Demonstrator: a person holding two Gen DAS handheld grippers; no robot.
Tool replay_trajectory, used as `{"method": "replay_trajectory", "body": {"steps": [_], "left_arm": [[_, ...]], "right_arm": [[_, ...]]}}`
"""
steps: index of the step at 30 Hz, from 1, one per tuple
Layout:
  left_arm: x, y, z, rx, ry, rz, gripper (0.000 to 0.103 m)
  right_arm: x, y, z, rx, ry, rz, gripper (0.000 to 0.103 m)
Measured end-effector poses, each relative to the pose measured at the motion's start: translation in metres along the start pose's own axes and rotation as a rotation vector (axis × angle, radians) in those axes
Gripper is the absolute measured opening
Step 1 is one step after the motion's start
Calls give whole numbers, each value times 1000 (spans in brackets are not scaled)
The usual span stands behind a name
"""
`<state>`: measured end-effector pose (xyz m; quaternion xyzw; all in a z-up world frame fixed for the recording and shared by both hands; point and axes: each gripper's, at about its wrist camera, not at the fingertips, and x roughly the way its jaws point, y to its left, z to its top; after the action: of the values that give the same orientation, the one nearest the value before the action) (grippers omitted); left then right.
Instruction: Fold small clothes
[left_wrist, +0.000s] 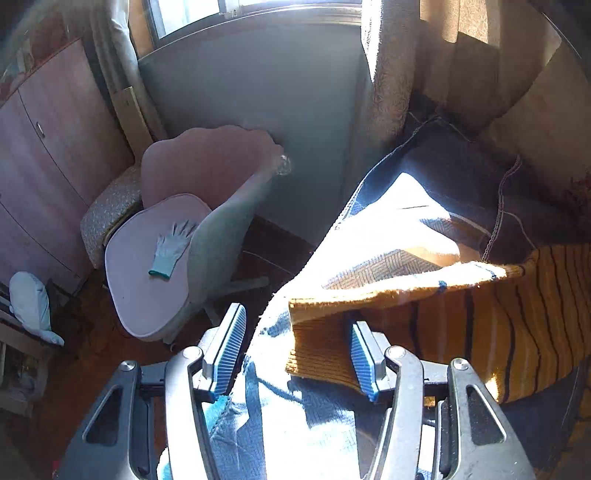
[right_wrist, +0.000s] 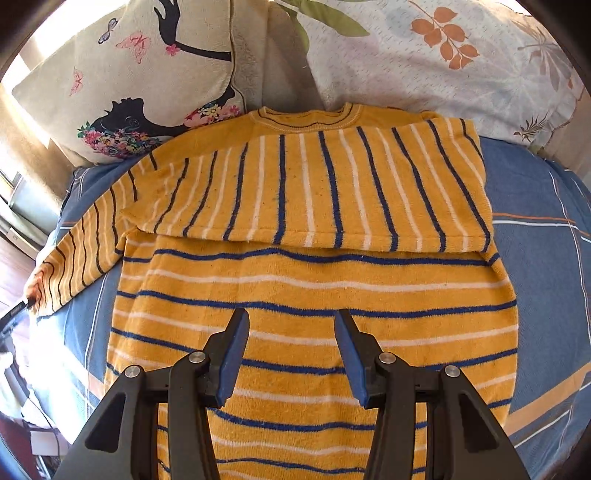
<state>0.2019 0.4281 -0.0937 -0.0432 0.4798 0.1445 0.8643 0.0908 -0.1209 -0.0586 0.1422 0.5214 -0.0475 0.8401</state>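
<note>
A yellow sweater (right_wrist: 314, 288) with blue and white stripes lies flat on the blue bedsheet (right_wrist: 546, 236). Its right sleeve (right_wrist: 314, 184) is folded across the chest; its left sleeve (right_wrist: 81, 254) stretches out to the bed's left edge. My right gripper (right_wrist: 291, 350) is open and empty, just above the sweater's lower body. In the left wrist view, my left gripper (left_wrist: 297, 354) is open at the bed's edge, with the cuff of the left sleeve (left_wrist: 325, 332) between its blue pads, not clamped.
Two pillows (right_wrist: 140, 74) (right_wrist: 443, 55) lean at the head of the bed. Beside the bed stand a pink chair (left_wrist: 162, 266) with a blue glove (left_wrist: 171, 247) on its seat, a cabinet (left_wrist: 48, 155) and a curtain (left_wrist: 391, 66).
</note>
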Motion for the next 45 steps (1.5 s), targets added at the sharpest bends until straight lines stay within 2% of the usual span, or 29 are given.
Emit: {"method": "replay_trajectory", "body": {"steps": [3,6,10,16,17,20,25,26,27,28,31,34,36,39,45], "left_arm": [[23,22,27,-140,60,-76,53],[34,50,32,-347,131,-232,53],[13,72,6,-488,149,-418,53],[10,71,-47,-612,242,-596,53],[11,65,-49,-605,243,-609,53],[14,52,-43,-567,202,-583,53],[24,41,-24,-560,160,-542,53],[25,37,-21,-544,157,-509,43],[27,34,-19,-526,166,-469,15],[28,32,-18,-514,182,-454,7],[16,34,-18,-529,156,-462,8],[-22,22,-11,-456,88,-473,8],[-47,3,-4,-393,51,-531,8],[-80,-47,1,-264,30,-632,8],[-128,-198,-13,-36,86,-837,8]], "right_arm": [[2,-1,-4,10,22,-21,51],[-1,0,-7,29,22,-16,51],[-9,7,-6,19,1,-12,52],[8,21,-1,16,26,10,53],[11,26,1,7,31,14,53],[17,40,3,-21,34,27,53],[16,59,3,-97,22,12,53],[16,59,2,-101,22,8,53],[15,58,2,-99,21,4,53],[15,56,2,-94,19,0,53],[12,47,2,-75,12,-1,53],[9,33,0,-51,5,-5,53],[9,22,-2,-25,4,5,53],[9,1,-5,31,1,32,53],[2,-41,-10,90,-17,72,53]]}}
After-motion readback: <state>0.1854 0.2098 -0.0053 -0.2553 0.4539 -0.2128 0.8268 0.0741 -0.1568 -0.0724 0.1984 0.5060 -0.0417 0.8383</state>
